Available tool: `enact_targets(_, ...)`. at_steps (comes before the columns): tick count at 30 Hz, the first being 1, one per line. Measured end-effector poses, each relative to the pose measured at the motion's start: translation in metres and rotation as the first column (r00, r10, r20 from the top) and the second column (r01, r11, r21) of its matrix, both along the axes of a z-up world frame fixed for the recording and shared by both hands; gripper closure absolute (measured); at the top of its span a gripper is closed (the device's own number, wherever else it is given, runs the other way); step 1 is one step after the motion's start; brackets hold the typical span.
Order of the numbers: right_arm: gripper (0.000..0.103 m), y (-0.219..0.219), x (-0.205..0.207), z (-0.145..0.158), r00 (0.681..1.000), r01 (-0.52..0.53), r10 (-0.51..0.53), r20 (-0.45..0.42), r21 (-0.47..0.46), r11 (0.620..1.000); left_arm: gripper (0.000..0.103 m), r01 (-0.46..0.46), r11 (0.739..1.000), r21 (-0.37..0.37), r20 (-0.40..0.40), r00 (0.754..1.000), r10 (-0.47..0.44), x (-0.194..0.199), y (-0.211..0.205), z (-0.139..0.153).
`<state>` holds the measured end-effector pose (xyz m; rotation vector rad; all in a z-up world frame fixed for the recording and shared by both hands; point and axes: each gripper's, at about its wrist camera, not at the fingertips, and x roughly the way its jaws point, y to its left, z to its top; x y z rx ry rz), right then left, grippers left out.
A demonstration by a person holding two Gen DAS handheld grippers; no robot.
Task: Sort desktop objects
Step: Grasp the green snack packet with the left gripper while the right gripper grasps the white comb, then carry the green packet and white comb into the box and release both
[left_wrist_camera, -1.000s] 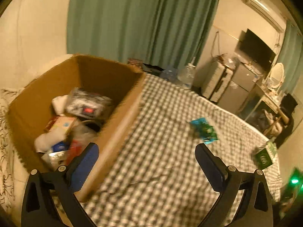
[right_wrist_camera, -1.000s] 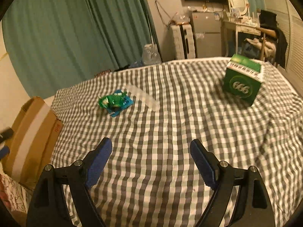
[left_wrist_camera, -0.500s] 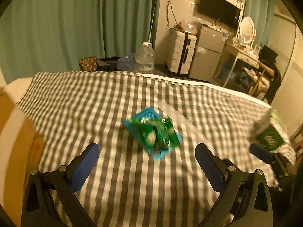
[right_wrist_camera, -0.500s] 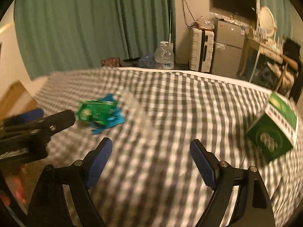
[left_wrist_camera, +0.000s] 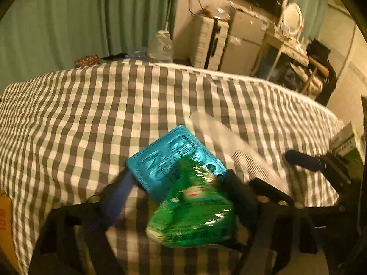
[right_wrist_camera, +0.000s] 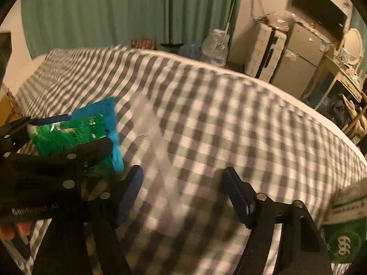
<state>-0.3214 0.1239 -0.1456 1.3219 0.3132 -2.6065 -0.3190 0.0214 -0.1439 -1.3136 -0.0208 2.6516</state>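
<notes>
Left gripper closing around crinkly green foil packet atop flat blue pack; right gripper closing, empty, beside packet over checked cloth.

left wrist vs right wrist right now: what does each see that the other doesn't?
Left wrist only: the translucent comb lying beside the packets, sharp enough to show its teeth, and the embossed face of the blue packet.

Right wrist only: the "666" print on the green box, and the left hand-held gripper from the side, closing around the green packet.

Both: the two packets, the checkered cloth, green curtain, water jug and white suitcase.
</notes>
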Motion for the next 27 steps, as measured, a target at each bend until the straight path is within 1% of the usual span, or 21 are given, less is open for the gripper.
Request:
enact_targets(1,0.042,-0.002,0.003,0.001,1.000,0.007,-0.007,0.007,-0.003,1.000,0.049,0.023,1.000,0.002,-0.007,1.000,-0.023,0.002,-0.001,0.002)
enact_targets(2,0.054,-0.003,0.008,0.003,1.000,0.010,-0.009,0.019,-0.034,0.999,0.055,0.055,0.998,0.009,-0.006,0.998,-0.055,0.004,-0.004,0.004)
enact_targets(3,0.073,-0.005,0.015,0.003,1.000,0.011,-0.010,0.028,-0.044,0.999,0.064,0.075,0.997,0.014,-0.001,0.997,-0.075,0.009,-0.009,0.006)
enact_targets(4,0.077,-0.008,0.027,0.003,1.000,0.020,-0.020,0.024,-0.018,1.000,0.067,0.082,0.996,0.022,0.007,0.997,-0.082,0.013,-0.014,0.008)
enact_targets(5,0.077,-0.010,0.034,0.003,0.999,0.028,-0.028,0.025,-0.010,1.000,0.068,0.084,0.996,0.030,0.023,0.996,-0.085,0.021,-0.022,0.010)
enact_targets(7,0.077,-0.005,0.057,0.005,0.998,0.062,-0.061,0.032,-0.037,0.997,0.068,0.085,0.995,0.047,0.031,0.996,-0.086,0.037,-0.033,0.013)
enact_targets(11,0.077,0.011,0.111,0.011,0.990,0.138,-0.131,0.051,-0.154,0.979,0.068,0.069,0.992,0.103,0.018,0.997,-0.071,0.091,-0.057,0.025)
enact_targets(12,0.077,0.015,0.125,0.012,0.988,0.152,-0.144,0.058,-0.186,0.971,0.068,0.070,0.992,0.106,0.013,0.997,-0.072,0.103,-0.059,0.028)
enact_targets(14,0.077,0.017,0.153,0.009,0.982,0.182,-0.166,0.088,-0.226,0.957,0.068,0.075,0.991,0.113,-0.003,0.997,-0.076,0.133,-0.062,0.035)
enact_targets(16,0.077,0.015,0.179,0.007,0.976,0.199,-0.168,0.139,-0.256,0.946,0.068,0.063,0.991,0.115,-0.016,0.998,-0.062,0.153,-0.066,0.040)
enact_targets(20,0.077,0.006,0.213,0.022,0.977,0.190,-0.156,0.148,-0.251,0.949,0.068,0.074,0.992,0.100,-0.013,0.997,-0.073,0.198,-0.061,0.035)
enact_targets(21,0.077,0.002,0.213,0.027,0.978,0.181,-0.146,0.149,-0.255,0.950,0.068,0.078,0.991,0.106,-0.009,0.997,-0.077,0.208,-0.062,0.032)
enact_targets(22,0.077,-0.004,0.224,0.031,0.980,0.172,-0.139,0.143,-0.251,0.953,0.068,0.079,0.990,0.115,-0.005,0.997,-0.079,0.215,-0.064,0.029)
enact_targets(24,0.077,-0.016,0.237,0.036,0.983,0.152,-0.121,0.139,-0.234,0.960,0.068,0.051,0.988,0.149,0.008,0.999,-0.053,0.228,-0.071,0.024)
enact_targets(26,0.078,-0.025,0.251,0.046,0.989,0.125,-0.101,0.112,-0.235,0.964,0.068,0.030,0.988,0.154,0.012,0.999,-0.033,0.237,-0.075,0.024)
enact_targets(27,0.078,-0.029,0.258,0.054,0.991,0.116,-0.097,0.093,-0.234,0.965,0.068,0.029,0.988,0.149,0.001,1.000,-0.030,0.241,-0.075,0.028)
